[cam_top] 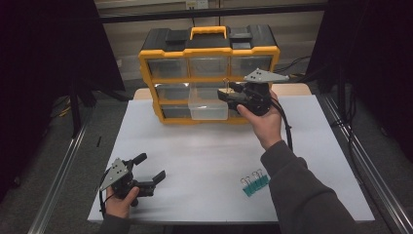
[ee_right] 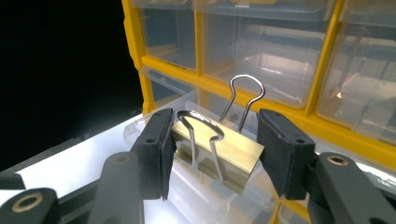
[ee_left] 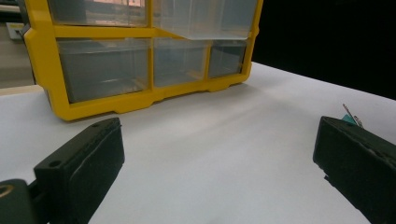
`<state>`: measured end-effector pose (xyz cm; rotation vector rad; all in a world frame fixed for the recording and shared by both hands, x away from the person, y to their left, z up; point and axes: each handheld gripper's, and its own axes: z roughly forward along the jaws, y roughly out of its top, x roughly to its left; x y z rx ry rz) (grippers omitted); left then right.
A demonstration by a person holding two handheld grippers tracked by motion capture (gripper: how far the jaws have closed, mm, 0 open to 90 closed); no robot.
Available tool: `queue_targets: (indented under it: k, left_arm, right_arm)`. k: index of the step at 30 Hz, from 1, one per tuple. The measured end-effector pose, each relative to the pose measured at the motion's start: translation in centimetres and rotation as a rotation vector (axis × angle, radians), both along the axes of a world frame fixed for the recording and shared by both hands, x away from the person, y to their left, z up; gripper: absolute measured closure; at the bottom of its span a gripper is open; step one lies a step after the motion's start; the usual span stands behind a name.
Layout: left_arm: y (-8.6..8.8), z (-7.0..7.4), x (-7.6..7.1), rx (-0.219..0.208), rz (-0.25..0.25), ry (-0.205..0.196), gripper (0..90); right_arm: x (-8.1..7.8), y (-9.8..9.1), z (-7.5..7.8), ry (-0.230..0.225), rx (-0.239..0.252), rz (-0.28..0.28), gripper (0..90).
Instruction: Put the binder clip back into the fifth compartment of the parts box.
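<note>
In the left gripper view, the teal clips (ee_left: 349,115) are almost wholly hidden behind the hand-held gripper's own jaw; only wire tips show. The organizer (ee_left: 140,60) is cut off by the top edge. In the high view, the gold clip (cam_top: 227,87) is too small to resolve. Drawer contents cannot be determined through the hazy fronts.

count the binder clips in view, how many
3: a gold binder clip clamped in the right gripper above the pulled-out drawer, two teal clips on the table; more may be hidden.
</note>
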<state>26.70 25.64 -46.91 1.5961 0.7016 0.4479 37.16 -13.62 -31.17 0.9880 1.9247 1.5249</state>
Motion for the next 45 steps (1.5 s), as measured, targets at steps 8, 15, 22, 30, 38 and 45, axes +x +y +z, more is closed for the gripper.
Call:
queue_targets:
  k: [8,15,22,30,38,45]
  left_arm:
    - [0.0,0.0,0.0,0.001,-0.001,0.002,2.0]
    - [0.2,0.0,0.1,0.037,-0.018,-0.009,2.0]
    - [0.0,-0.1,0.1,0.009,-0.005,0.004,2.0]
    - [0.2,-0.1,0.1,0.044,-0.029,-0.002,2.0]
    - [0.2,-0.1,0.1,0.043,-0.029,-0.003,1.9]
    - [-0.1,-0.1,0.1,0.008,-0.013,0.003,1.9]
  right_arm:
    - [1.5,1.2,-0.6,0.007,-0.032,-0.009,47.8]
    - [2.5,2.1,-1.5,0.015,-0.049,-0.008,47.8]
    - [3.2,2.4,-2.1,0.028,-0.058,-0.005,47.8]
    - [3.7,2.8,-2.3,0.033,-0.043,0.012,39.9]
    - [2.7,1.9,-1.8,0.033,-0.054,-0.012,14.5]
    - [0.7,0.4,-2.0,0.011,-0.037,-0.032,8.2]
